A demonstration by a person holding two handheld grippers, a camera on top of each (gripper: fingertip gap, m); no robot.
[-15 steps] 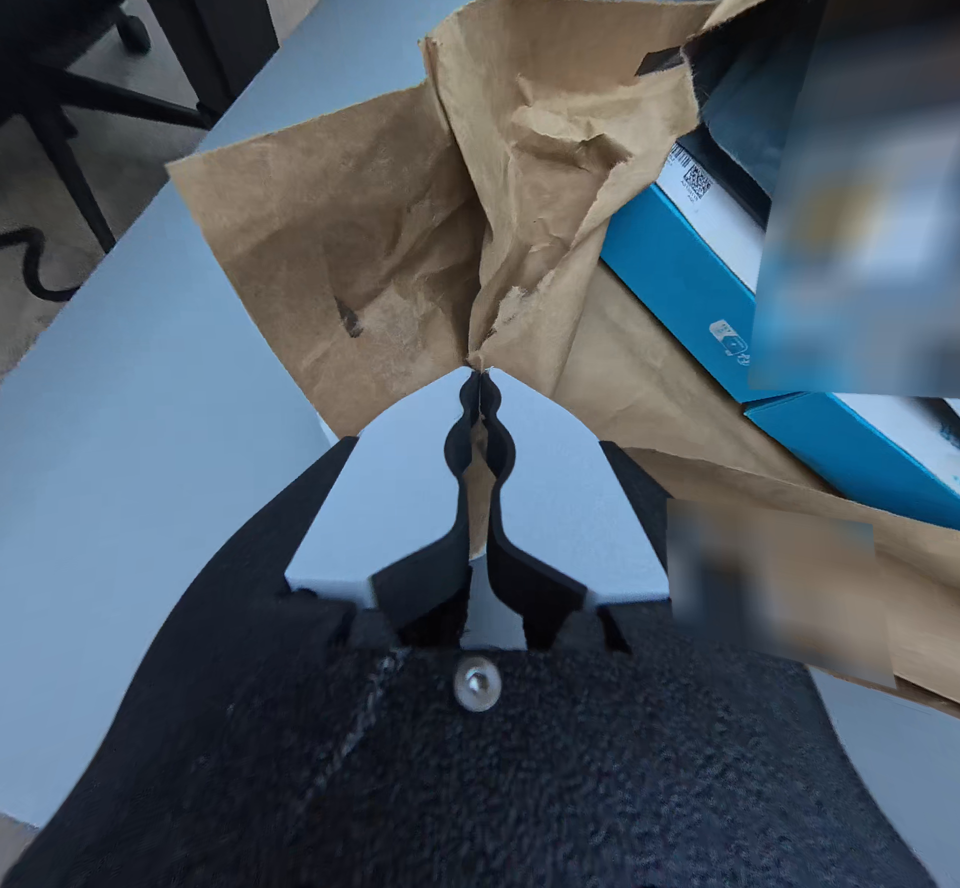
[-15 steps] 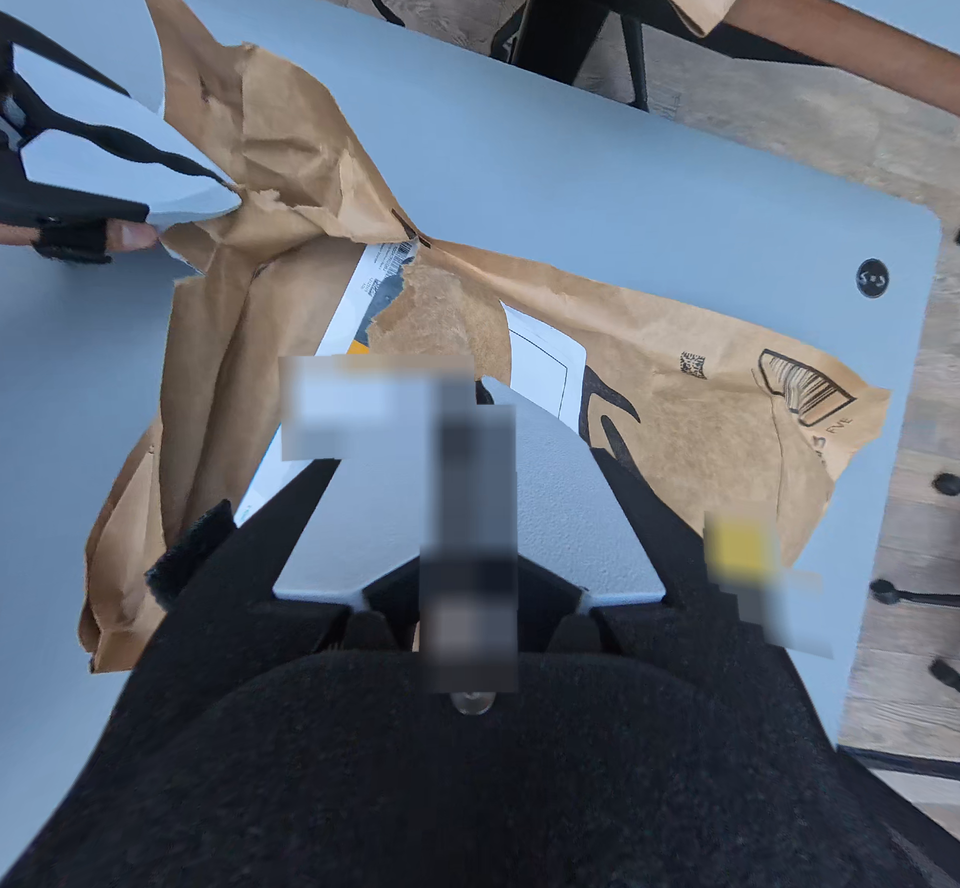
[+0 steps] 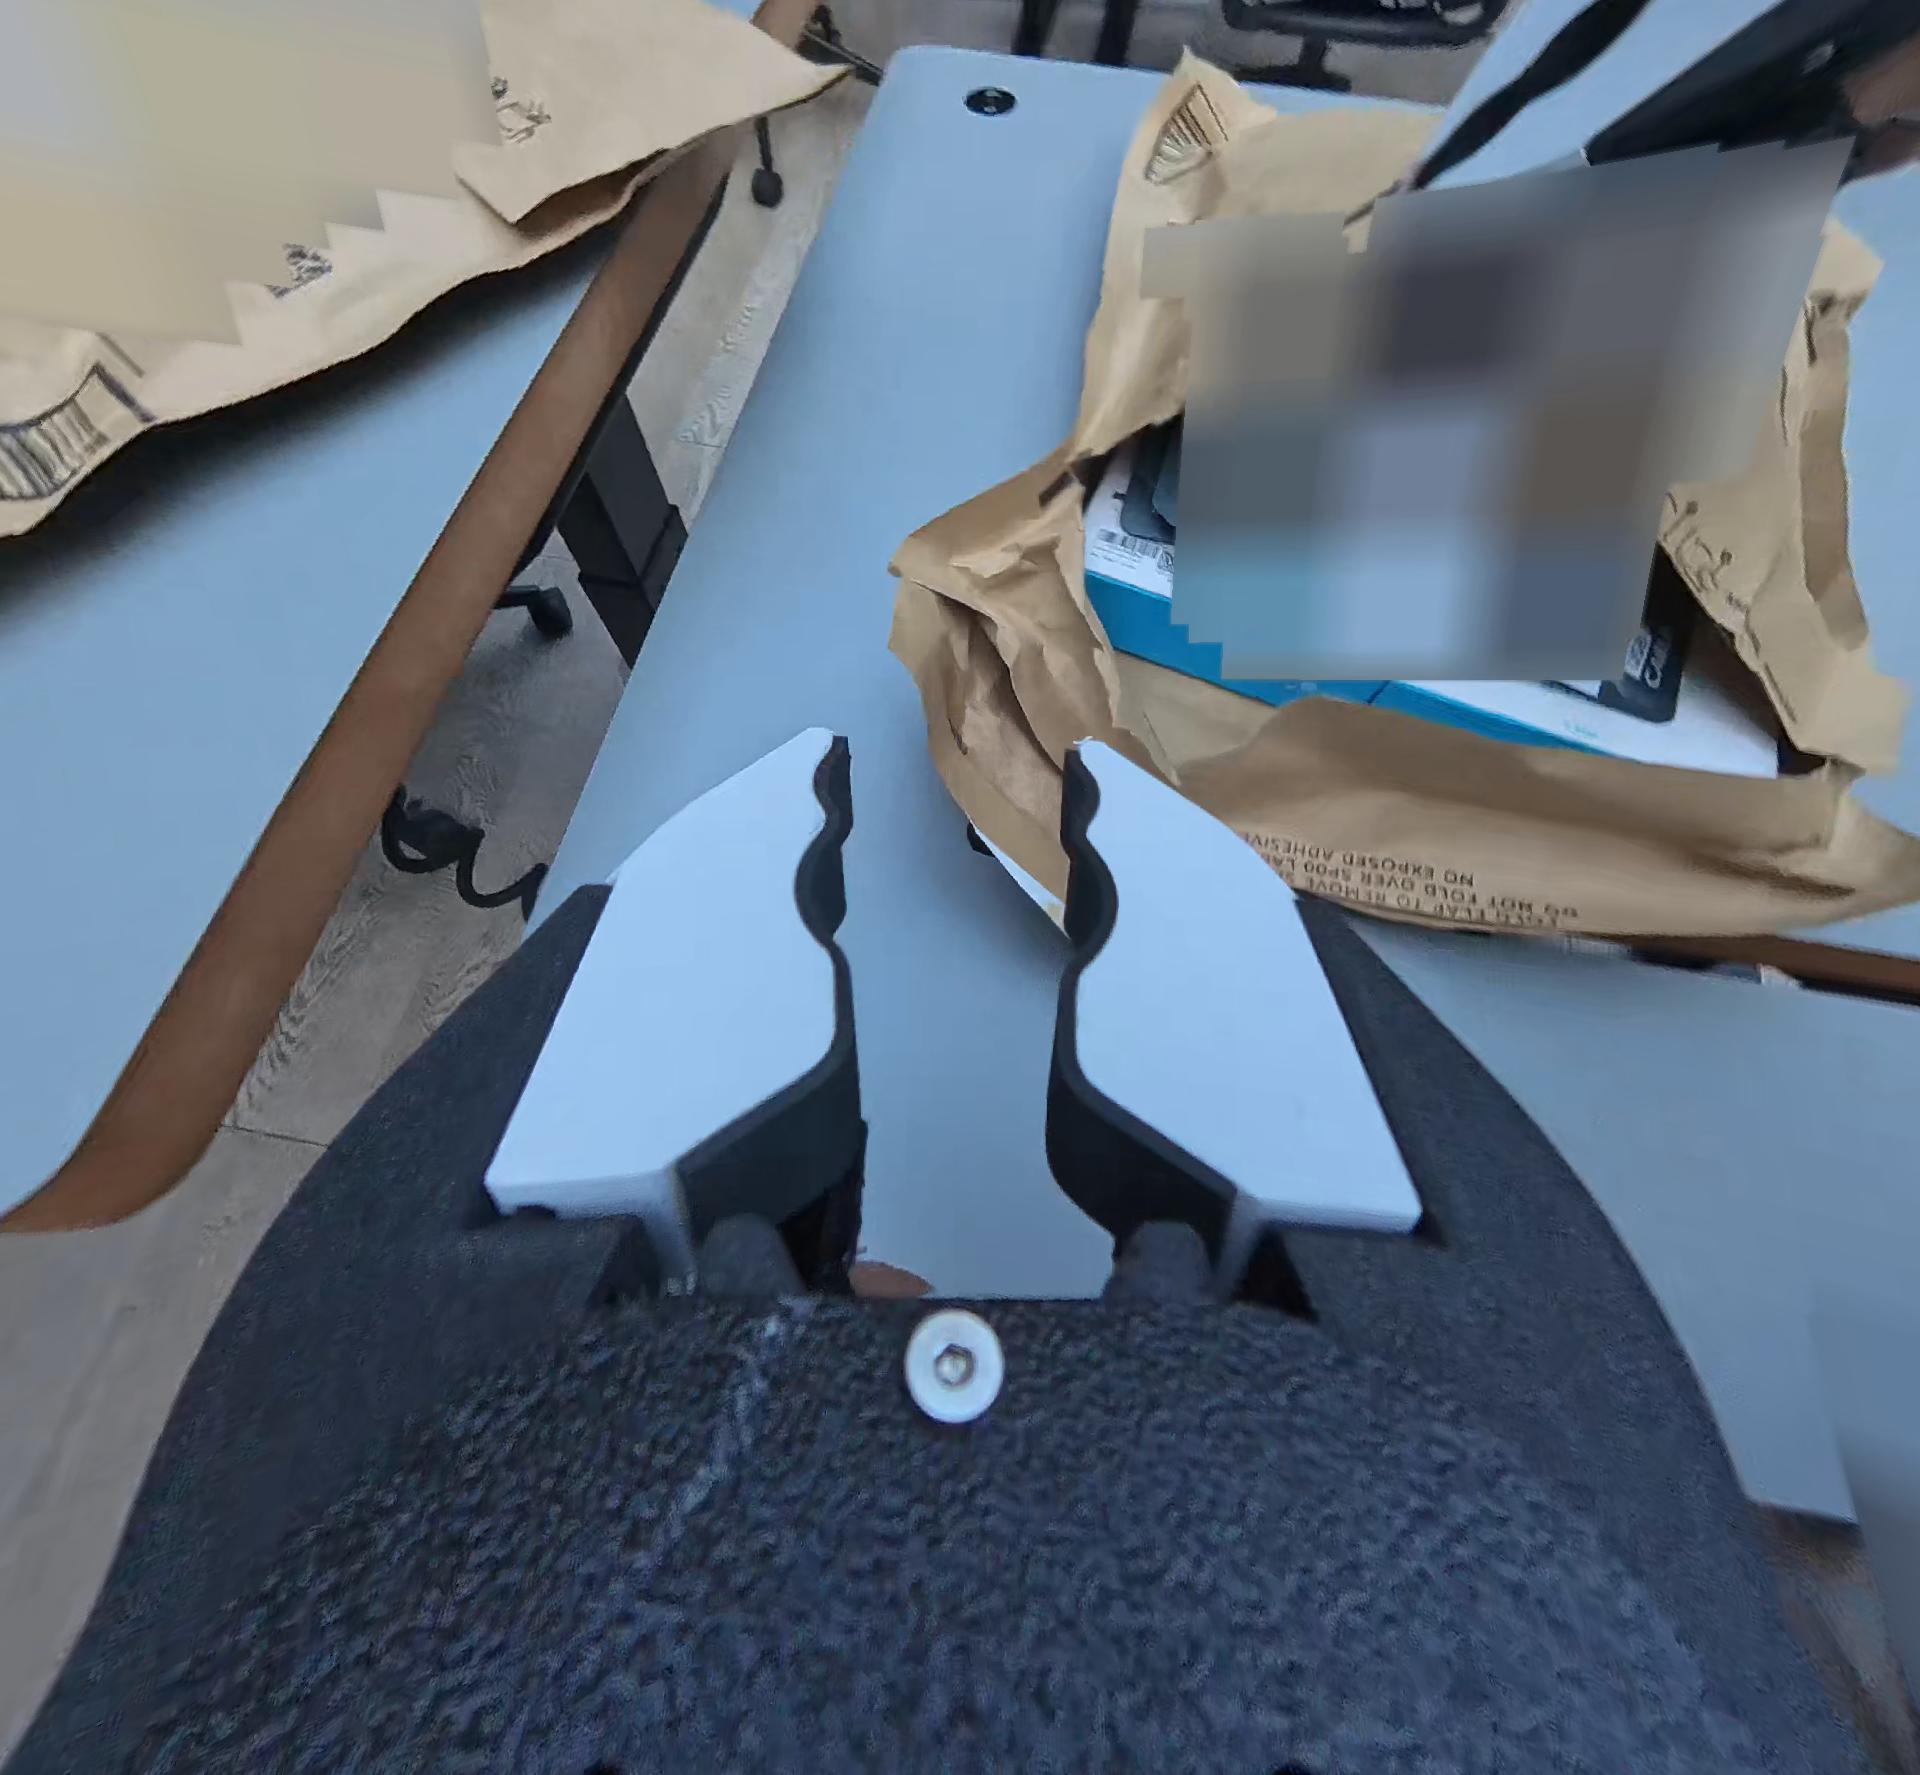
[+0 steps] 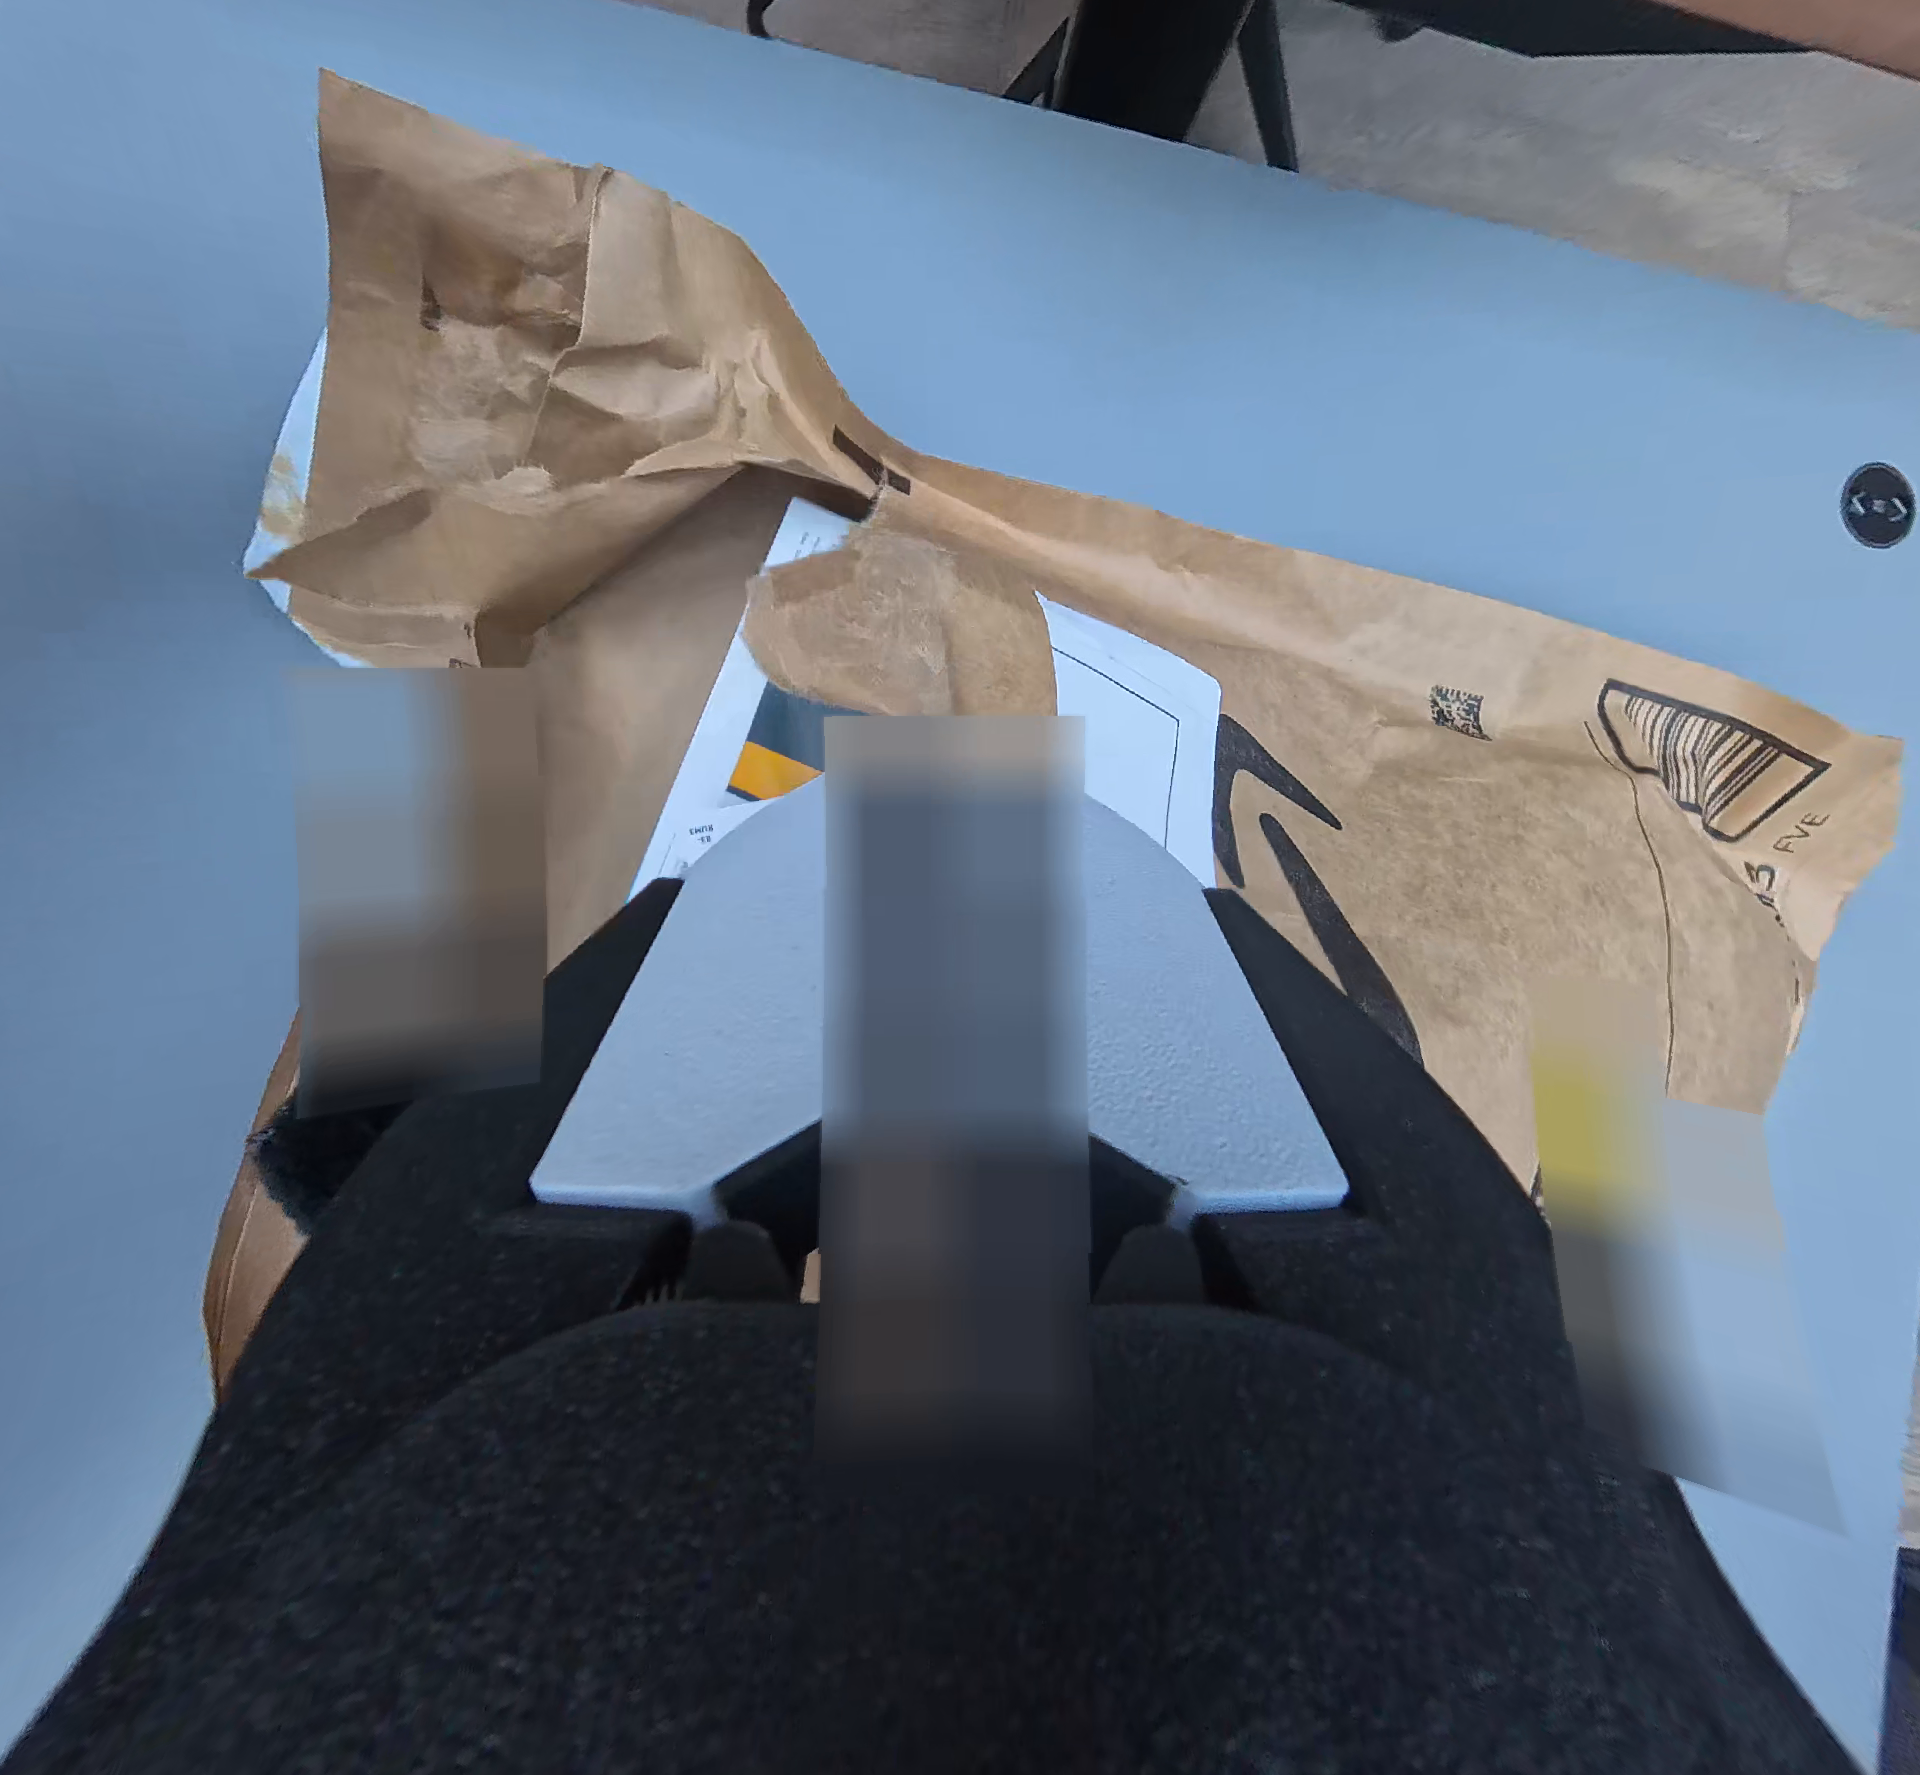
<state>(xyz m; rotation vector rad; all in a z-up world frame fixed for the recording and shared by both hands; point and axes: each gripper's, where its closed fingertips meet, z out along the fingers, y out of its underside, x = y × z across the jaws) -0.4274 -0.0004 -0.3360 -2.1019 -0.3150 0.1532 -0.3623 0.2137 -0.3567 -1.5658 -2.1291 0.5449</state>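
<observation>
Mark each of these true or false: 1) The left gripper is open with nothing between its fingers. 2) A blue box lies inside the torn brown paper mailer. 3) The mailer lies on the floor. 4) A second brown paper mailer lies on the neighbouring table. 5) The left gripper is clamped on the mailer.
1) True: the left gripper is open, and only the grey table shows between its fingers.
2) True: a blue box shows through the torn brown paper mailer.
3) False: it lies on the grey table.
4) True: the second mailer lies on the wood-edged table at the left.
5) False: it is open and holds nothing.
</observation>
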